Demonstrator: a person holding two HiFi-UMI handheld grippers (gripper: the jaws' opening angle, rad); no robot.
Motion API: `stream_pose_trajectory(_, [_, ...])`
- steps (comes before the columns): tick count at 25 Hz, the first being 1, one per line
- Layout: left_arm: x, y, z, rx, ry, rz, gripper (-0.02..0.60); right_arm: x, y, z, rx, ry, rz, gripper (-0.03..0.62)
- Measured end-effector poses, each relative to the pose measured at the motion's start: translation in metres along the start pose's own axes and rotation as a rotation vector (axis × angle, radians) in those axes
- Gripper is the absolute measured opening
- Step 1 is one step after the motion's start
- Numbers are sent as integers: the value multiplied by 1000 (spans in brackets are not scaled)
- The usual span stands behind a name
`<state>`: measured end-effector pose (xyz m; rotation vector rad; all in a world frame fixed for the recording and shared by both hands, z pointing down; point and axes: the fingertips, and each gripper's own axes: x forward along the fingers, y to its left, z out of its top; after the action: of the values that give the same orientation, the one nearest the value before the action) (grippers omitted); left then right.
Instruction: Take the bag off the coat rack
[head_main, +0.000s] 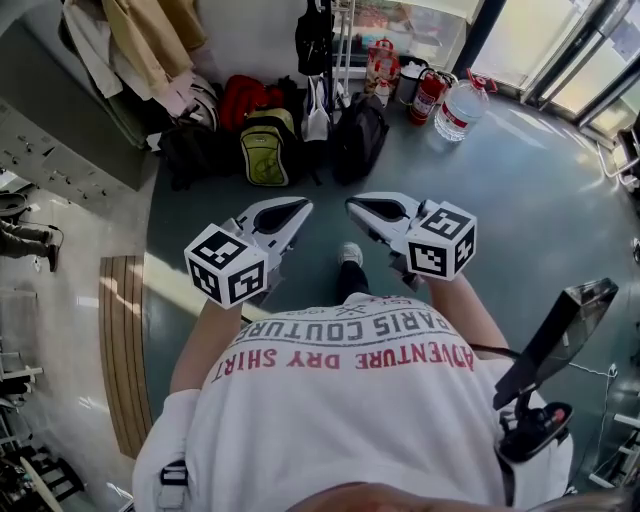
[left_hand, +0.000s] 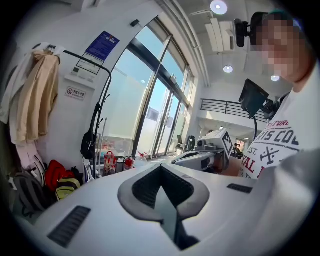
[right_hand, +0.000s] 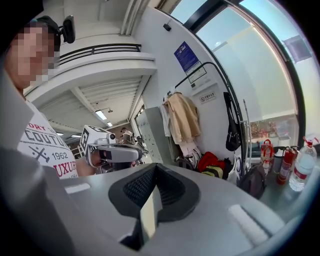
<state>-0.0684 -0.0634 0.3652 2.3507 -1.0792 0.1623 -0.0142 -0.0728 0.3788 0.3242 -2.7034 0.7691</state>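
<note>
Left gripper (head_main: 288, 210) and right gripper (head_main: 366, 208) are held closed, empty; bag (head_main: 314, 40) at twelve o'clock may be snagged if yanked sideways.

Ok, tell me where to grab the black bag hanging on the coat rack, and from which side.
Probably its long strap, just above the black bag, coming from the open room side. The strap hangs straight and thin from the coat rack, so jaws can close across it, and the wall is behind it.
</note>
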Motion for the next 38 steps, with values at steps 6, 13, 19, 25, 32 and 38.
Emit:
stream_pose_trajectory(6, [108,99,48,-3,9,48,2,27,-146,58,-10,-22,-7,2])
stream_pose_trajectory(13, [198,177,127,46,-15,111,2,28,-279,155,-54,-68,-26,2])
stream_pose_trajectory(19, [227,181,139,97,-44,82,2,15,-301,157,-71,-128,-46,2])
stream_pose_trajectory(25, [199,101,82,235,-88,42,2,-35,-229,76,-153,-206,-76,2])
stream_pose_trajectory(32, [208,96,66,281,-113,-12,2,-42,-228,50,-191,-245,-123,2])
stream_pose_trajectory(38, [224,155,105,258,-115,-17,2,-7,-270,91,-173,-230,-133,2])
